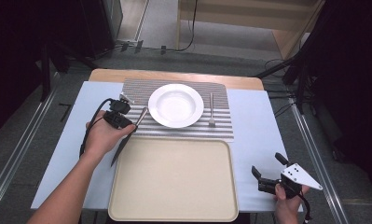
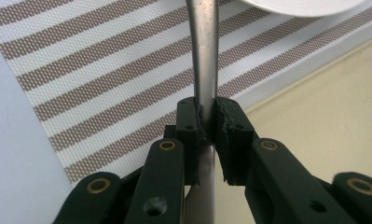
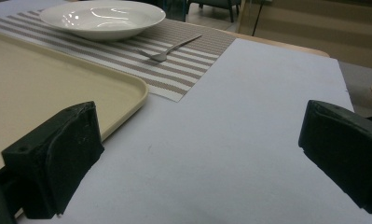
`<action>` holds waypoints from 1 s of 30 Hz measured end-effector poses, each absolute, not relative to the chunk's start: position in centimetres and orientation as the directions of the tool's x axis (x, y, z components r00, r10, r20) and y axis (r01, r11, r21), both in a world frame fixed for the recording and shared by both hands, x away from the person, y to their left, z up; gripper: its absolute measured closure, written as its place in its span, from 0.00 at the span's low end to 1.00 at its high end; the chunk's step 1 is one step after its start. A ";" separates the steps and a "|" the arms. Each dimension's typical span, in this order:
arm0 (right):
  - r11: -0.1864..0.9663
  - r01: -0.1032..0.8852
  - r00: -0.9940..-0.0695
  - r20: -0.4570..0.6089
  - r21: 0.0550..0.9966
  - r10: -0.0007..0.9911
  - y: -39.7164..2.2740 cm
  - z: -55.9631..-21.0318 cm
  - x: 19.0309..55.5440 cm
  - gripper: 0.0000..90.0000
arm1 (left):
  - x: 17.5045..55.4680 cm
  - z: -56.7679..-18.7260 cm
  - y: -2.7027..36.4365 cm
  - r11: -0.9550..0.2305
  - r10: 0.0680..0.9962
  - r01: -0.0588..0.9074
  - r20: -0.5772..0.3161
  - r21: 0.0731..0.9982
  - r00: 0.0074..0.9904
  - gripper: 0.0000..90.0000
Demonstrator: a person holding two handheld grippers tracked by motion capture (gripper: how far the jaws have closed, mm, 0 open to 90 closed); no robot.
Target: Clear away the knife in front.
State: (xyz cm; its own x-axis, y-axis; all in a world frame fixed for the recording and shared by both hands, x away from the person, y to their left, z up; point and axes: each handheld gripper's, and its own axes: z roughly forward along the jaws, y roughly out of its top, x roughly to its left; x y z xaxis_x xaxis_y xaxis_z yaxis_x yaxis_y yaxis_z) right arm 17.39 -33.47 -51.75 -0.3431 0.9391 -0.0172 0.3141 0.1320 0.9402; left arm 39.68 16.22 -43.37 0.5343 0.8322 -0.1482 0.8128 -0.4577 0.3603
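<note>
Left claw [image 2: 208,128] clamping knife [image 2: 203,56], blade visible from high view

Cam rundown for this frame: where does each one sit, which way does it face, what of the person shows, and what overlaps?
High view: above the person's side, looking forward and down on the tray; both forearms, left gripper, right gripper.
Left gripper view: rides that gripper, looking along shut jaws clamping the knife over the placemat.
Right gripper view: low over the table, open jaws, facing the plate and fork.
Shared: plate, placemat and tray appear in all three.
</note>
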 end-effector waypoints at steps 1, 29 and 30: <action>0.132 0.314 -0.343 -0.018 0.940 0.939 -33.5 -51.8 17.4 0.00 | 39.4 -43.4 16.2 -0.458 0.831 0.812 -0.149 0.363 0.536 0.88; 0.135 0.317 -0.342 -0.020 0.939 0.939 -33.4 -51.7 17.4 0.00 | 33.1 -45.7 15.4 -0.459 0.796 0.806 -0.230 0.373 0.560 0.88; 0.136 0.316 -0.342 -0.021 0.939 0.939 -33.4 -51.8 17.4 0.00 | 32.9 -46.0 15.5 -0.455 0.797 0.809 -0.235 0.374 0.557 0.88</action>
